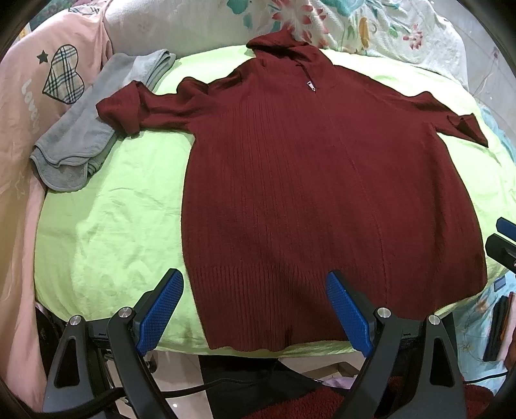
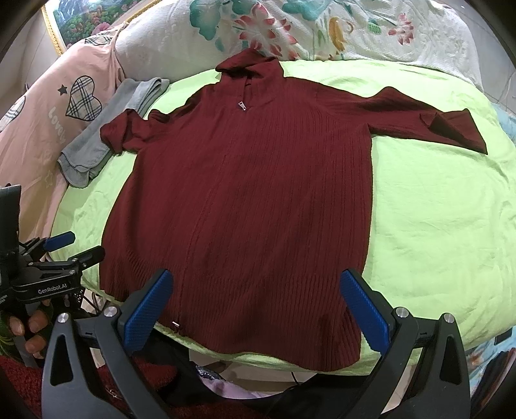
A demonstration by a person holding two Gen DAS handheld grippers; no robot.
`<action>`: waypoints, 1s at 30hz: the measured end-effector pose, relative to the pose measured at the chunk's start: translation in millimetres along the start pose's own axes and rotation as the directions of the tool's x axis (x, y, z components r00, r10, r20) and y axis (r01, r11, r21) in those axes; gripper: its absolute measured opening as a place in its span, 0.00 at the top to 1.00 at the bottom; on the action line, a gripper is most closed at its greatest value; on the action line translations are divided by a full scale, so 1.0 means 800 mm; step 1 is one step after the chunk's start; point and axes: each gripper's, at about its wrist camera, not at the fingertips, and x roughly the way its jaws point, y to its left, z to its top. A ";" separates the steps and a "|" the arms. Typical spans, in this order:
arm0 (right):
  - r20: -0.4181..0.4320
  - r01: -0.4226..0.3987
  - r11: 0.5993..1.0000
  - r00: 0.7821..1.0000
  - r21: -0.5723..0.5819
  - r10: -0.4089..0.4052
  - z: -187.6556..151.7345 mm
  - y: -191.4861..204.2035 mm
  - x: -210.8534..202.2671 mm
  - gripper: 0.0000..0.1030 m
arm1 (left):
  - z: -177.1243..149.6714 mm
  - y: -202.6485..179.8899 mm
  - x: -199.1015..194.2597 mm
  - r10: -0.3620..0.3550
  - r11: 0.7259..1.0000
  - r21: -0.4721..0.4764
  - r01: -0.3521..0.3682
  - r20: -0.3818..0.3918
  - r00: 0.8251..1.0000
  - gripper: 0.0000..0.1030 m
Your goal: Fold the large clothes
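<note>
In the left wrist view, the dark red hooded sweater [image 1: 290, 180] is lying flat and spread out on the light green sheet [image 1: 113, 225], with its hood pointing to the far side and both sleeves stretching outward. The left gripper [image 1: 254, 309] is hovering just above the near hem of the sweater with its blue fingers [image 1: 161, 309] standing wide apart, holding nothing. A folded grey garment [image 1: 90, 129] is lying beside the sweater's left sleeve, touching the cuff, and a pink cover with a plaid heart [image 1: 42, 80] is lying beyond it. A white flowered blanket [image 1: 371, 29] is lying behind the hood. In the right wrist view, the right gripper [image 2: 256, 309] is also hovering over the sweater's [image 2: 251, 193] near hem, its fingers [image 2: 364, 309] spread wide and gripping nothing. The small metal zipper pull [image 2: 242, 104] is showing below the hood, and the left gripper [image 2: 74, 248] is appearing at the sweater's near left corner, over the sheet's [image 2: 435, 225] edge.
</note>
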 end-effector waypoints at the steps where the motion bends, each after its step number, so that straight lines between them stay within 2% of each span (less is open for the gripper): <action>1: -0.001 0.000 1.000 1.000 0.002 0.000 -0.001 -0.001 0.001 0.00 | 0.000 0.000 0.002 0.000 1.000 -0.001 0.000 -0.003 1.000 0.12; 2: -0.001 0.000 1.000 1.000 0.004 0.000 -0.001 -0.002 0.001 0.00 | 0.001 0.001 0.005 0.031 0.999 0.018 -0.031 -0.009 0.999 0.12; 4: -0.003 0.001 1.000 1.000 0.008 -0.001 -0.001 -0.005 0.003 0.00 | 0.004 0.002 0.009 0.037 0.999 0.021 -0.037 -0.013 0.999 0.12; 13: 0.028 0.024 0.998 0.999 0.058 -0.026 0.011 -0.035 0.008 0.00 | 0.023 0.003 0.028 0.021 1.000 0.011 -0.021 -0.033 0.999 0.12; 16: 0.045 0.022 0.996 0.999 0.085 -0.026 0.020 -0.055 0.009 0.00 | 0.033 0.001 0.035 0.030 0.999 0.013 -0.029 -0.012 0.999 0.12; 19: 0.072 0.058 0.992 0.995 0.108 -0.066 0.037 -0.087 0.007 0.00 | 0.043 -0.001 0.041 0.029 1.000 0.012 -0.029 -0.015 0.999 0.12; 23: 0.138 0.099 0.985 0.983 0.141 -0.119 0.076 -0.149 -0.001 0.01 | 0.058 -0.005 0.051 0.032 0.999 0.021 -0.032 -0.034 0.999 0.12; 27: 0.175 0.224 0.966 0.954 0.131 -0.245 0.132 -0.198 0.001 0.01 | 0.070 -0.009 0.066 0.022 1.000 0.020 -0.021 -0.063 0.998 0.12; 30: 0.187 0.304 0.949 0.931 0.079 -0.314 0.177 -0.229 0.020 0.01 | 0.074 -0.015 0.078 0.016 1.000 0.020 -0.014 -0.092 0.996 0.12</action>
